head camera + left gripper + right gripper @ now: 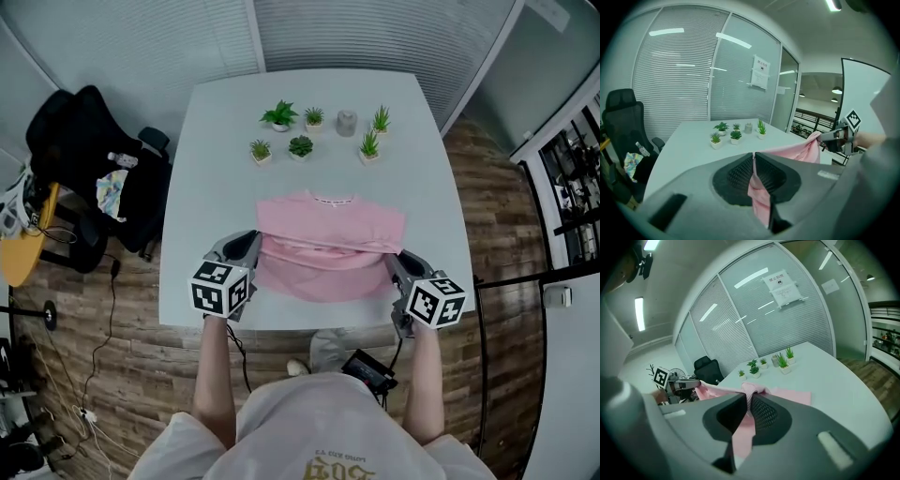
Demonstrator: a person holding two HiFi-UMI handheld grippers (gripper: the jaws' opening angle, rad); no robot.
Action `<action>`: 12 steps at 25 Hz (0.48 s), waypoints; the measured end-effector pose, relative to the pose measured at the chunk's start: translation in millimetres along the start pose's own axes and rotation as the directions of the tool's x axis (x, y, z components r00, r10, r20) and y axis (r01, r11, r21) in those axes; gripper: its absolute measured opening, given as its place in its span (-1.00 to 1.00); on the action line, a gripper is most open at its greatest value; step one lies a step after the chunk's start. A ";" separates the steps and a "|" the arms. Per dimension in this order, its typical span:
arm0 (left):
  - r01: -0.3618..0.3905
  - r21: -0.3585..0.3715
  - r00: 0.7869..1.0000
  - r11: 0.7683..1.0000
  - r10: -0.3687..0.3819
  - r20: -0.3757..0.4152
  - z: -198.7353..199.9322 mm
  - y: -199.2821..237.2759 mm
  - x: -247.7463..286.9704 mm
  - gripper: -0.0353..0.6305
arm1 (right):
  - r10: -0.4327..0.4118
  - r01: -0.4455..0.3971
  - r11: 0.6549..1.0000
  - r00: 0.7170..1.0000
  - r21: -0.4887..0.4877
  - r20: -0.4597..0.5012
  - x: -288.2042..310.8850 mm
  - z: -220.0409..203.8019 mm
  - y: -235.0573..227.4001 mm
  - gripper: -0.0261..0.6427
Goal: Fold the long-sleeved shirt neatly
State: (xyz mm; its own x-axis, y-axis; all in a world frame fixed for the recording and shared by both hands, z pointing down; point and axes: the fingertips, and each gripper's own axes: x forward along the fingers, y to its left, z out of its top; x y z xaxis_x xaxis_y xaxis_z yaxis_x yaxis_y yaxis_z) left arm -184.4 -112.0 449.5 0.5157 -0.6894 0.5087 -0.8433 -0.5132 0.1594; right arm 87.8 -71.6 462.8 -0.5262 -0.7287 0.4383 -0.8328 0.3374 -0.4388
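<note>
Shirt [330, 246], pink, long-sleeved, soft cloth, draped over near part of white table [216, 169]. Pinched at both sides by left gripper [248, 249] and right gripper [398, 266], each clamped tight on fabric. Looks light and limp, sags between grips; best held at edges.

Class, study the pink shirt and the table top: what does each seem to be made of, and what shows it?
The pink shirt: soft, thin cloth, probably knit, matt; it sags and creases where held up. The table: hard, smooth, pale top, perhaps laminate or painted board; flat, no grain visible.
</note>
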 end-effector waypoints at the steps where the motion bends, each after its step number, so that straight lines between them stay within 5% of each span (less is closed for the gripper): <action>1: -0.002 -0.001 1.000 1.000 0.002 -0.001 3.5 3.5 4.0 -0.84 | 0.003 -0.003 1.000 1.000 -0.002 -0.002 4.7 4.2 -2.0 -0.82; 12: -0.036 -0.014 0.997 0.999 0.035 -0.066 16.4 36.8 73.7 -0.84 | 0.022 -0.022 1.000 0.998 0.000 -0.054 61.0 28.2 -43.1 -0.82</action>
State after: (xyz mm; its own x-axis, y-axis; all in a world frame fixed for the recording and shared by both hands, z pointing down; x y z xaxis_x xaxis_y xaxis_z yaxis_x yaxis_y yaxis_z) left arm -175.0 -190.1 478.9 0.4746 -0.6719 0.5686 -0.8635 -0.4806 0.1529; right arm 96.5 -147.4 486.3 -0.5527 -0.6880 0.4703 -0.8212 0.3535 -0.4480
